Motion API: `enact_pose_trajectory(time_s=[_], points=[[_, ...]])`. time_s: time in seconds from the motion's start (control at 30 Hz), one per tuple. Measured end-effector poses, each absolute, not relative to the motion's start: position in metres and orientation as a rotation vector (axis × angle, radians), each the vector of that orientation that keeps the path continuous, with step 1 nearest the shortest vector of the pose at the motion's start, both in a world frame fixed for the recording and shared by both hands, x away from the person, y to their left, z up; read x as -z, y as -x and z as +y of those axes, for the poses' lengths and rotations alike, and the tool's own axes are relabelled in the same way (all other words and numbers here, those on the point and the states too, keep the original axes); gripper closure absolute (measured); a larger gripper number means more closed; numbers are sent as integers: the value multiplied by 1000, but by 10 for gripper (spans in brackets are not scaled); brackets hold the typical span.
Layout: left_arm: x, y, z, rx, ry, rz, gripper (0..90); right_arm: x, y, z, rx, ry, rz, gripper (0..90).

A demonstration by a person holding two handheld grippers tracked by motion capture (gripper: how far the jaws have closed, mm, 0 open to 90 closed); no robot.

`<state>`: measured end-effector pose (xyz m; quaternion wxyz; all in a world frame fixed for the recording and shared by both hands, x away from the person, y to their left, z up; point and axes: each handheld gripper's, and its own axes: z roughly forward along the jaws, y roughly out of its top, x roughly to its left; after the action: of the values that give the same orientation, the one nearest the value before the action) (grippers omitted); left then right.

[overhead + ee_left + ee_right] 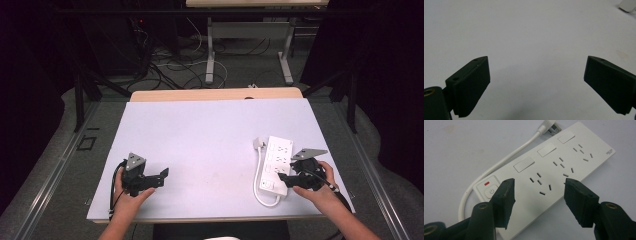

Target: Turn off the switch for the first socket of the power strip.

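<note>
Spotted, up close between spread right gripper point(539, 192) tips, power strip point(554, 172) switch lit red; left gripper point(536, 75) spread over bare table point(524, 30).

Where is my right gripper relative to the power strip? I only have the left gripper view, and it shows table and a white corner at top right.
Observer: The right gripper hovers over the switch end of the white power strip, jaws apart, nothing between the pads.
Operator: Is the strip's cord plugged into anything?
Observer: No. The high view shows the cord looping along the strip's left side, with its plug lying loose on the table by the far end.
Operator: What sits under the right jaws?
Observer: The right gripper view shows a round power button with a small red mark above it, next to the left-hand jaw.
</note>
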<state>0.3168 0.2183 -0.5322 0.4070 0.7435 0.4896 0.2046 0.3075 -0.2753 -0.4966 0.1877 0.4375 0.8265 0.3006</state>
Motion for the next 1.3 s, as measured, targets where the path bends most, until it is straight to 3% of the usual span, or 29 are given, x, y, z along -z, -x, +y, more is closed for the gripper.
enact_pose_trajectory(time_s=[0.43,1.3], points=[[532,-317,218,-516,-1882,1237,67,494,-308,-271,-794,-1227,2380,416],[532,-317,219,-523,-1879,1237,70,496,-314,-249,-721,-1115,2520,670]])
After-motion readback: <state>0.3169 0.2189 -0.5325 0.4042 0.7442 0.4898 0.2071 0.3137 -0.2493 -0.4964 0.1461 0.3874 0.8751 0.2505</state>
